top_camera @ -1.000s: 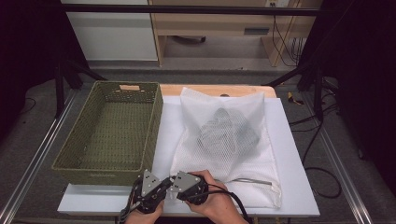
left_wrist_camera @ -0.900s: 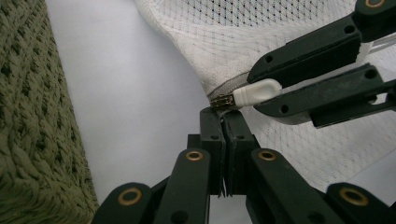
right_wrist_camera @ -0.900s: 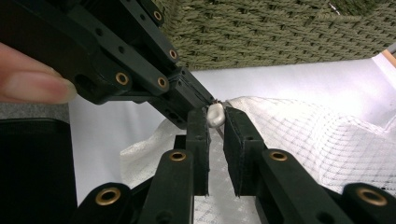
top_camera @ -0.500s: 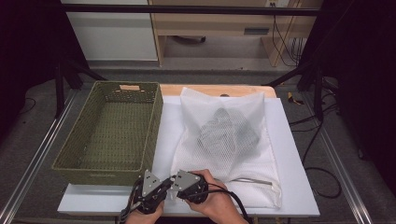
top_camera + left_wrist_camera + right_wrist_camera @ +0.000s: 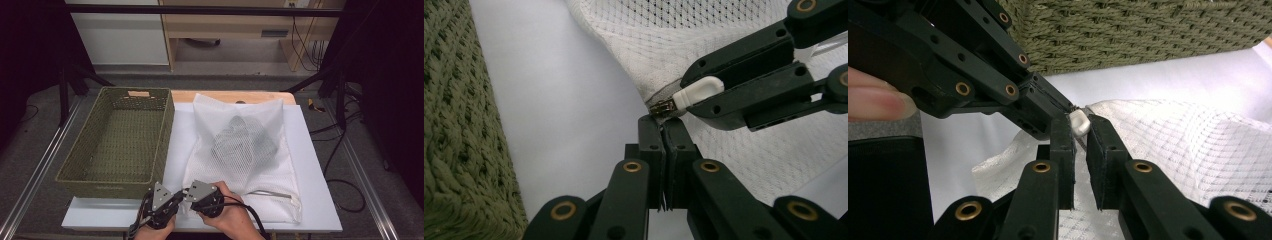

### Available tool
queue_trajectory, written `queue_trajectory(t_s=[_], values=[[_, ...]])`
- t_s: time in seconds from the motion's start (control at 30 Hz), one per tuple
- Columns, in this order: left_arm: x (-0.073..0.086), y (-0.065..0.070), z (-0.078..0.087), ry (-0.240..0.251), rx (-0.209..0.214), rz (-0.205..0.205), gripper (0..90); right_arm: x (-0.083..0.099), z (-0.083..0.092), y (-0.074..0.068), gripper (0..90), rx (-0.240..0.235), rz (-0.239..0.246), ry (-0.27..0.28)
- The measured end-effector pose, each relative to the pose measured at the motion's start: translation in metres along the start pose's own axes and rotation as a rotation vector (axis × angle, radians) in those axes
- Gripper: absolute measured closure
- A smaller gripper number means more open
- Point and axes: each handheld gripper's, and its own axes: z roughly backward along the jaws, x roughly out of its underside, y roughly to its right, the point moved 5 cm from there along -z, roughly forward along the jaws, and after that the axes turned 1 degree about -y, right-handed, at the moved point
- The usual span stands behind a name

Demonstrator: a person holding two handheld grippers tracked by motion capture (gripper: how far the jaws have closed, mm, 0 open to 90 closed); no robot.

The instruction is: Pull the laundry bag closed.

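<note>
Right gripper [image 5: 1075, 131] closes further onto the white plastic zipper pull [image 5: 1079, 122]; left gripper [image 5: 666, 131] clamps the white mesh laundry bag [image 5: 250, 150] corner beside it, unzipping appears imminent

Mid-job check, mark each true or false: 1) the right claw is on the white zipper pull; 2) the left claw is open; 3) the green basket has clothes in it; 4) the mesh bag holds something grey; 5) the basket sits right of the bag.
1) True: the right claw pinches the white zipper pull.
2) False: the left claw is shut at the bag's corner.
3) False: the green basket is empty.
4) True: the mesh bag holds a grey item.
5) False: it sits left of the bag.
</note>
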Motion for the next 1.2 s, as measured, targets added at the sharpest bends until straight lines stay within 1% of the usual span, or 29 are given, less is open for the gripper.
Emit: queue_trajectory(t_s=[0.13, 0.17, 0.27, 0.67, 0.97, 1.03, 1.2], values=[[-0.0002, 0.0003, 0.0001, 0.0, -0.001, -0.001, 88.6, 0.0001, 0.0001, 0.0005, 82.1, -0.007, -0.015, 0.0], [-0.0001, 0.0004, 0.0001, 0.0, -0.002, -0.002, 88.5, 0.0004, 0.0001, 0.001, 82.1, -0.015, -0.03, 0.004], [0.0001, 0.0004, 0.0002, -0.002, -0.002, -0.004, 88.5, 0.0007, 0.0, 0.0016, 82.0, -0.025, -0.052, 0.008], [0.0002, 0.0005, 0.0001, -0.001, -0.006, -0.006, 88.5, -0.0002, -0.0002, 0.0014, 81.6, -0.034, -0.07, 0.013], [-0.0002, 0.0009, 0.0003, 0.004, -0.006, -0.011, 88.5, -0.0045, 0.0006, -0.0016, 77.9, -0.056, -0.106, 0.025], [-0.0003, 0.0009, 0.0003, 0.003, -0.007, -0.011, 88.5, -0.0048, 0.0008, -0.0009, 79.4, -0.058, -0.107, 0.025], [-0.0004, 0.001, 0.0002, 0.005, -0.008, -0.014, 88.5, -0.0032, 0.0017, 0.0021, 83.0, -0.055, -0.144, 0.017]])
